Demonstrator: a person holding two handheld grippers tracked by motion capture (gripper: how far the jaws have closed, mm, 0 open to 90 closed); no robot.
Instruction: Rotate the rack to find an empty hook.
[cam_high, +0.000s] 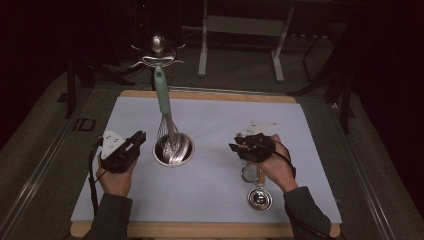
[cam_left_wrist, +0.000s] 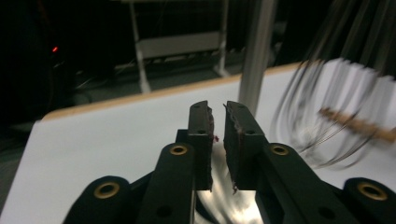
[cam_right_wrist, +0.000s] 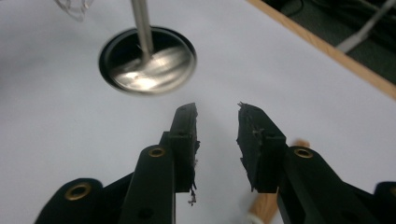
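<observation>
2 claws are in my sight from the high view. The left claw (cam_high: 136, 140) sits near the bench's (cam_high: 210, 200) left edge, just beside a steel bowl (cam_high: 173, 149) with a whisk (cam_high: 167, 120) leaning in it, green handle pointing at the far edge. In the left gripper view its jaws are drawn nearly together with a thin slit between them and nothing pinched; the whisk wires (cam_left_wrist: 327, 107) are a blur at the right.

The right claw (cam_high: 245, 147) hovers toward the near right corner, over a small strainer (cam_high: 250, 173) with a wooden handle (cam_right_wrist: 266, 205), mostly hidden under my hand; a steel measuring cup (cam_high: 260, 198) lies just nearer me. Its jaws are spread, empty.

I can read no writing or brand anywhere.
</observation>
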